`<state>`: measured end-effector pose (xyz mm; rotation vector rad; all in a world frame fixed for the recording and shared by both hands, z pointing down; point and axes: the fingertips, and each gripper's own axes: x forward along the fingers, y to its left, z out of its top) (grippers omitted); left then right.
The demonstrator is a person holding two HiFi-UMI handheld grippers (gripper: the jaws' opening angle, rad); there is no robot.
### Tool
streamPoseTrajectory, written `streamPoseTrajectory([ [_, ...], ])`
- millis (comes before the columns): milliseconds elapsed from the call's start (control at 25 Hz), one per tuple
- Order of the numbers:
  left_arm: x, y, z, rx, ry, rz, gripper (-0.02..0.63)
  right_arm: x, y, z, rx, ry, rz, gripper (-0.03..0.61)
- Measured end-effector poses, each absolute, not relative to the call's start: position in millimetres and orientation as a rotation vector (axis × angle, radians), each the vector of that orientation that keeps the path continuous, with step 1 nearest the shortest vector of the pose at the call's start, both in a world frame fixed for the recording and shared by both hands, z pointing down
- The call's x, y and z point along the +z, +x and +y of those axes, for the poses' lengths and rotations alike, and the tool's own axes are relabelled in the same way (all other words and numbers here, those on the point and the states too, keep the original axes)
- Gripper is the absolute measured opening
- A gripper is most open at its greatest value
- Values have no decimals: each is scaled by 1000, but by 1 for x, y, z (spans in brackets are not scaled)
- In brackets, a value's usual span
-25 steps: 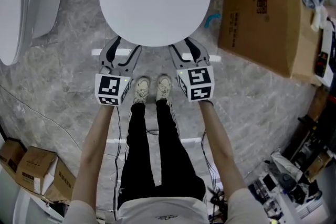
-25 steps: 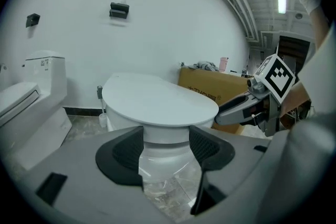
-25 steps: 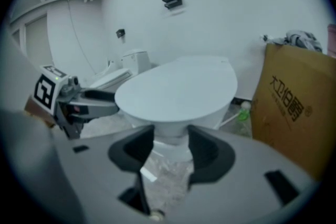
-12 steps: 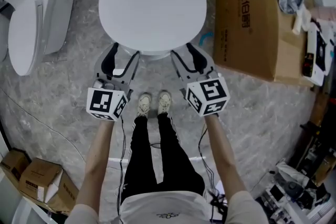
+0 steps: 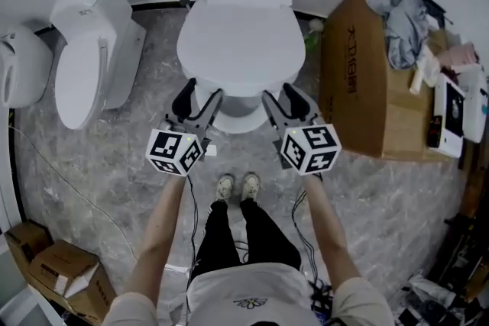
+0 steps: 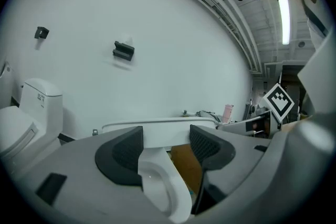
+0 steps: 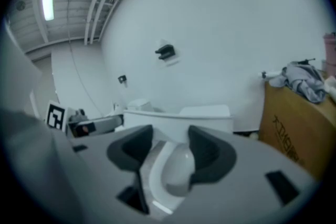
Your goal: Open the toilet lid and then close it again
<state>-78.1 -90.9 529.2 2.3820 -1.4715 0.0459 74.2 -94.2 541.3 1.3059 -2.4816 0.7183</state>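
Just before the toilet (image 5: 241,109), hovering with left gripper (image 5: 201,91) jaws spread, right gripper (image 5: 281,93) jaws just opened wider, pinching nothing. With lid (image 5: 241,42) down flat on top, maybe not lifted yet, maybe done.

A cardboard box (image 5: 359,88) crowds the right of the toilet (image 5: 241,42); bare floor (image 5: 158,91) opens on its left.

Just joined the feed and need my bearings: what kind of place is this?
Probably a storeroom or test space, not a home bathroom: a second toilet stands beside the lidded toilet, with a big cardboard box alongside.
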Motion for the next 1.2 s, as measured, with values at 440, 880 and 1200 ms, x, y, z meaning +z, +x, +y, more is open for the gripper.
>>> streamPoseTrajectory([
  [440,439,-90,-185,-148,2367,-1516,287,452,70,-188,743,1423,-2585,239],
  [880,375,-86,-312,-119,2513,-1469,288,385,73,-320,797,1523,-2606,239],
  [1200,356,-88,-379,-106,2531,-1414,287,366,72,-388,844,1535,-2599,239],
])
